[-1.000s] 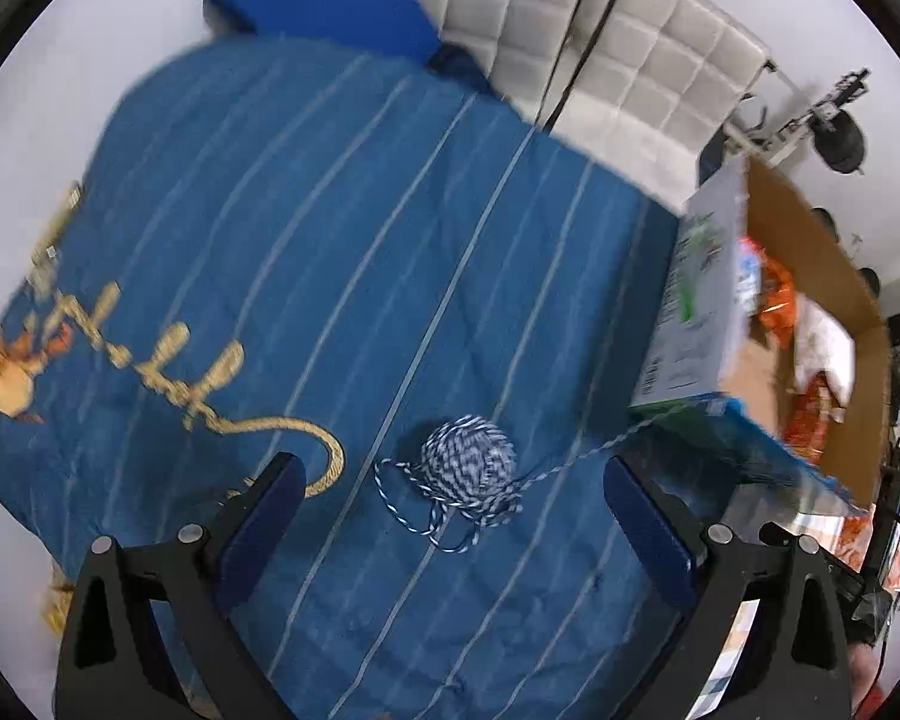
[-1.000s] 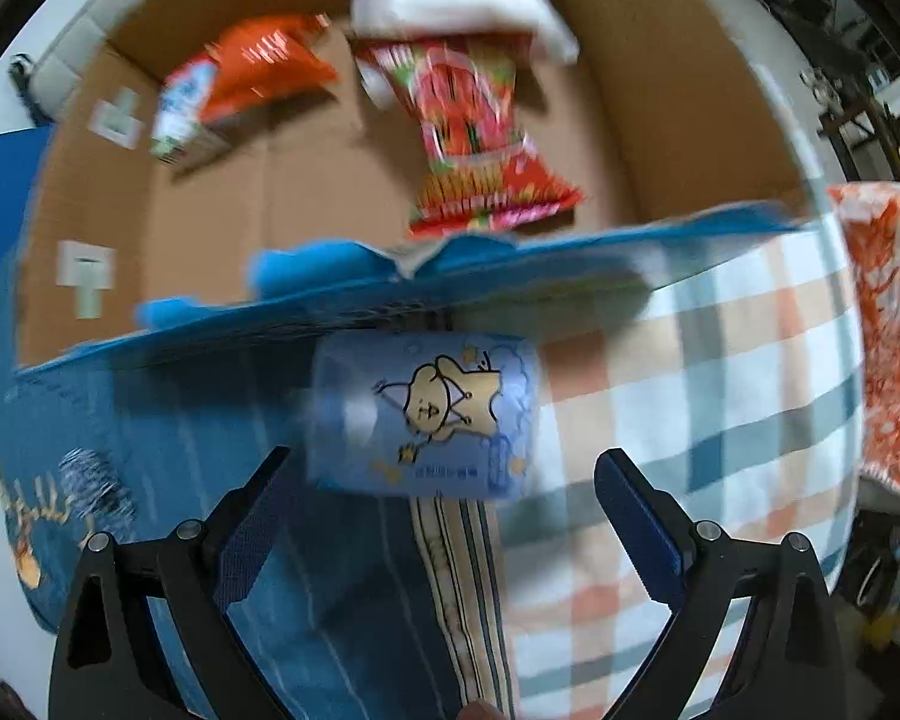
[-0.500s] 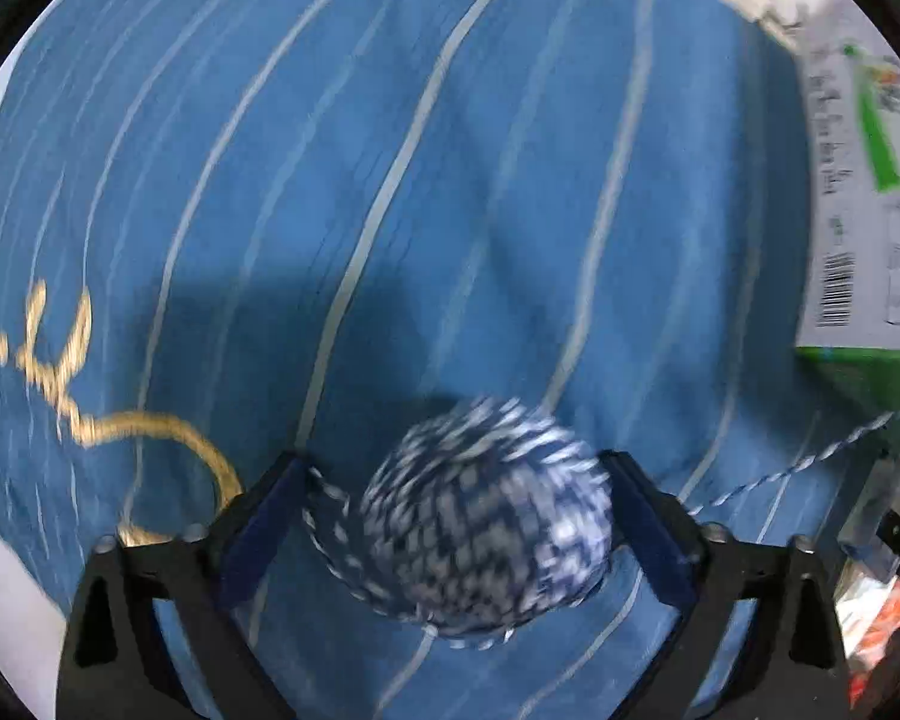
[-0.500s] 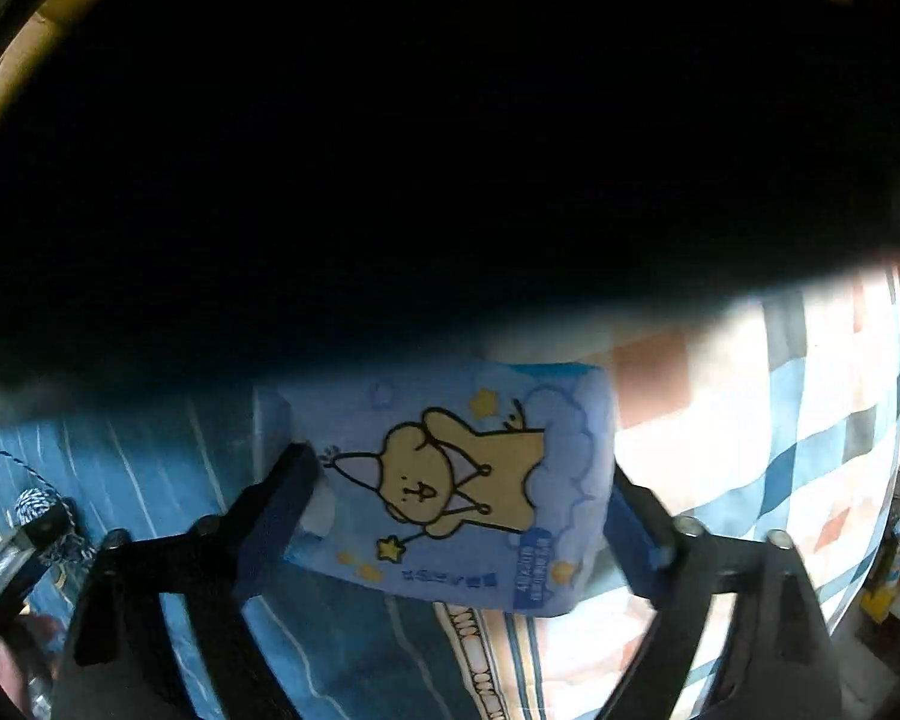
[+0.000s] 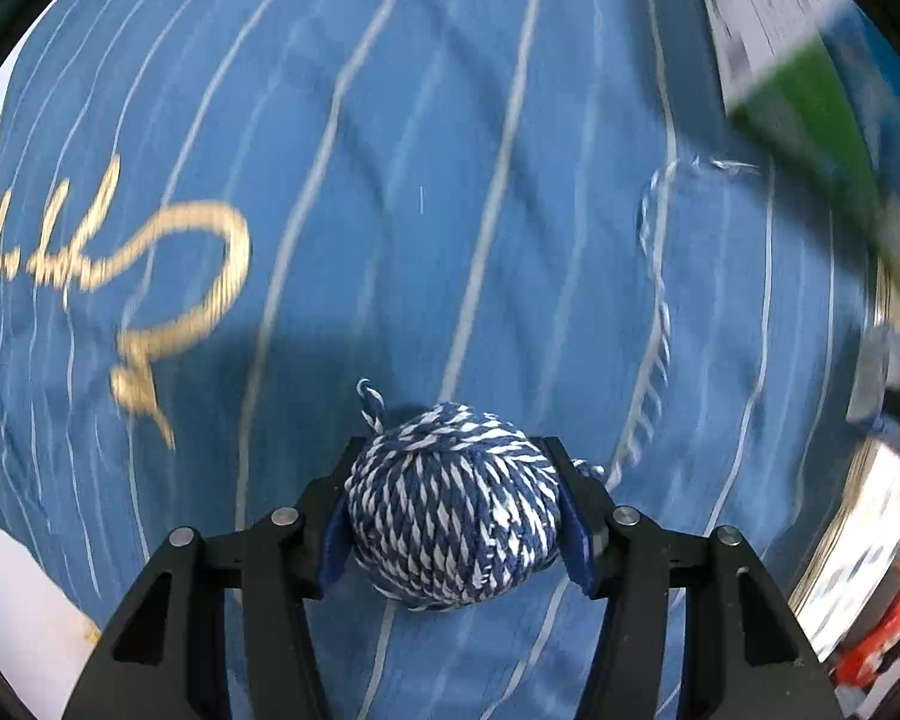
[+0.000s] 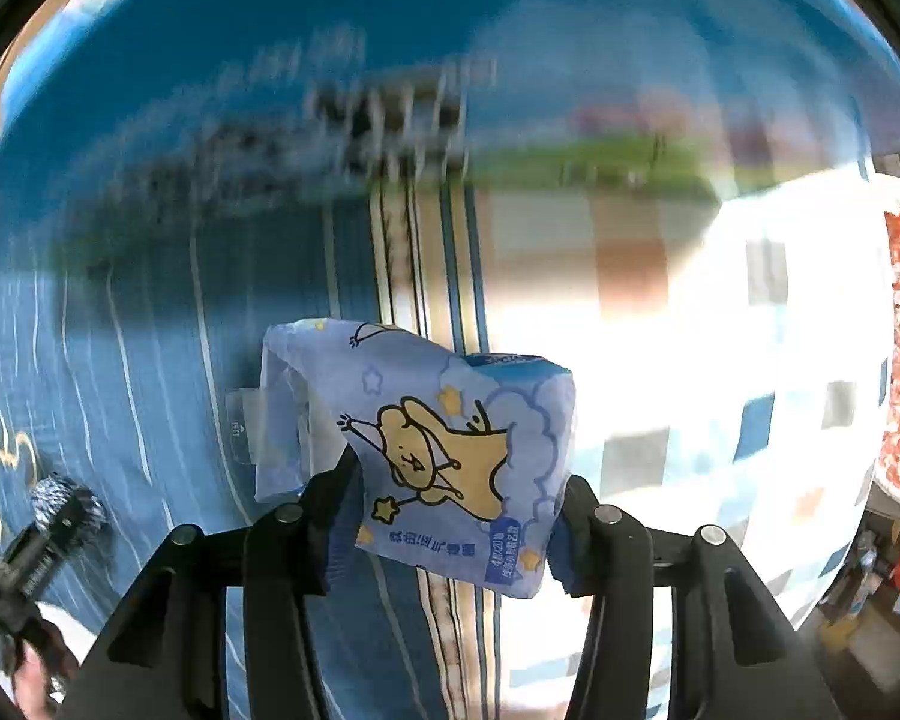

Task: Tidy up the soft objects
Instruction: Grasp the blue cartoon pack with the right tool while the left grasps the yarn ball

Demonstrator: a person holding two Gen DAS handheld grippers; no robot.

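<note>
Blue-padded, my left tongs (image 5: 455,516) are now clamped on the blue-and-white yarn ball (image 5: 453,504), which a second ago lay free on the blue striped blanket (image 5: 390,180), its loose strand (image 5: 654,324) trailing off toward the blurred green-and-white box (image 5: 810,96) at the right. My right tongs (image 6: 450,516) have likewise closed on the pale blue tissue pack (image 6: 438,450) with its cartoon bear, held just above the blanket where it meets the checked cloth (image 6: 720,360). Earlier they stood wide apart before it, and the cardboard box's open inside has since gone from view.
</note>
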